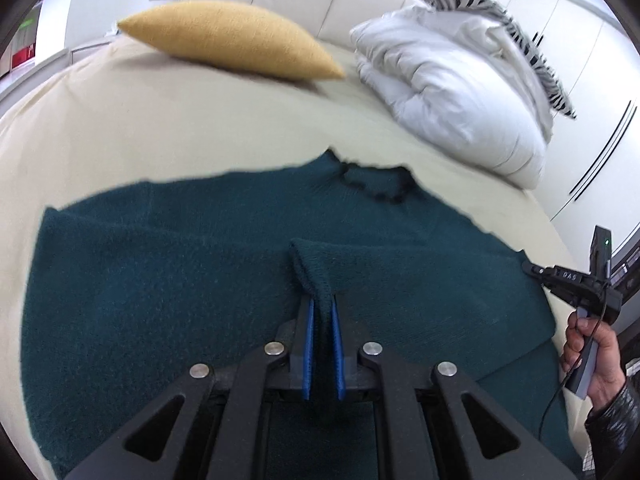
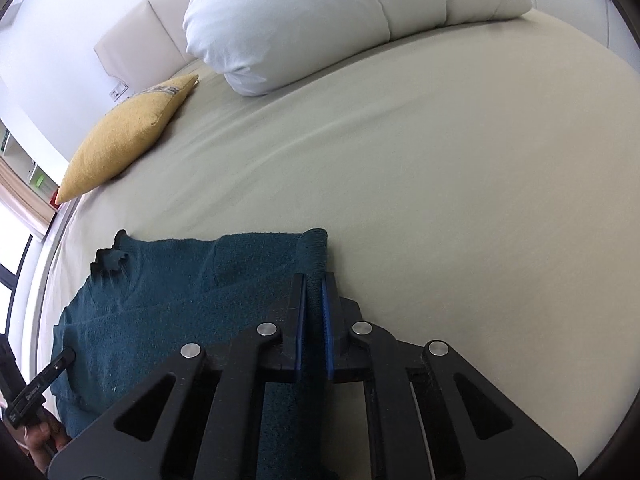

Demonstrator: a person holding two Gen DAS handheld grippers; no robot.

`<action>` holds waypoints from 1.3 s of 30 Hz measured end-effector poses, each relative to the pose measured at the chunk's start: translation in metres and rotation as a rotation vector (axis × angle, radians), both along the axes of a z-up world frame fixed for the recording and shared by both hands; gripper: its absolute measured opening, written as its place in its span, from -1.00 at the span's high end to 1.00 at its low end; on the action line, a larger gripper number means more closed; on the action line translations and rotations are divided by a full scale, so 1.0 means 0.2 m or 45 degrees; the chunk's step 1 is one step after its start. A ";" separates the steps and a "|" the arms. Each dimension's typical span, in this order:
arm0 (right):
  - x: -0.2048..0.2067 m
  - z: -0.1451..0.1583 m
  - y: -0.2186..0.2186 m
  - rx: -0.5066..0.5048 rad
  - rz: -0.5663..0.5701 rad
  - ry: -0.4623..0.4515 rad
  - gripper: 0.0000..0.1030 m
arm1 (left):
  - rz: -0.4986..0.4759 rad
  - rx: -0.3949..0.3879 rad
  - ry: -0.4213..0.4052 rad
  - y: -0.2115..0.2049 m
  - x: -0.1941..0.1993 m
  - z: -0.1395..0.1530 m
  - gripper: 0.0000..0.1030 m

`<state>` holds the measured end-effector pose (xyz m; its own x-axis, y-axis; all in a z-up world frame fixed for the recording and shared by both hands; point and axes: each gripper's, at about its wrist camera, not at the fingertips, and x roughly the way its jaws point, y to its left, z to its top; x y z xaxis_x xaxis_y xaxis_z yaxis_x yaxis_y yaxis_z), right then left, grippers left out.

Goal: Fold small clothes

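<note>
**Sweater pinched by both grippers on the bed**

Sweater [image 1: 160,280], dark teal knit, lies spread on the beige bed [image 1: 120,136], filling the lower half of the left wrist view. Its collar [image 1: 376,184] sits at centre frame, toward the pillows.

Left gripper [image 1: 321,304] is at lower centre of that view, its jaws drawn close and pinching a raised fold of the knit [image 1: 312,264] between the 2 blue pads [image 1: 307,344]. At the right edge of the same view a hand [image 1: 596,360] in a dark sleeve holds the right gripper [image 1: 536,272], whose tip meets the sweater's right edge.

In the right wrist view the right gripper [image 2: 314,284] sits at lower centre, jaws nearly together on the sweater's ribbed edge [image 2: 316,248], which stands up between the pads [image 2: 326,320]. The sweater [image 2: 180,280] covers the lower left there, with bare bed [image 2: 440,160] to the right. The left gripper's black finger [image 2: 44,380] shows at the lower left edge, on the knit.

A yellow cushion [image 1: 228,36] lies at upper left and a white duvet [image 1: 452,88] at upper right, both well apart from the sweater; a zebra-print pillow [image 1: 480,4] rests against the duvet.
</note>
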<state>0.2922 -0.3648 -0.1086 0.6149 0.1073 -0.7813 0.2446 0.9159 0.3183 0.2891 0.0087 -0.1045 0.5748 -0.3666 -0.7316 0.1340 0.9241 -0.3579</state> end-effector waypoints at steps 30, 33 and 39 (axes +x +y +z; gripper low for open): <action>-0.43 0.03 0.13 -0.055 0.111 0.066 0.80 | -0.026 -0.067 0.018 0.05 -0.11 -0.04 0.82; -0.42 -0.04 0.10 -0.016 0.123 0.058 0.80 | -0.011 -0.141 0.046 0.08 -0.08 -0.07 0.79; -0.44 0.01 0.10 -0.029 0.148 0.069 0.60 | -0.010 -0.202 0.047 0.11 -0.08 -0.07 0.76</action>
<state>0.2039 -0.3452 -0.1075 0.5560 0.1575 -0.8161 0.1526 0.9459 0.2864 0.2734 0.0305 -0.1180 0.5451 -0.4837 -0.6848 0.1248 0.8545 -0.5042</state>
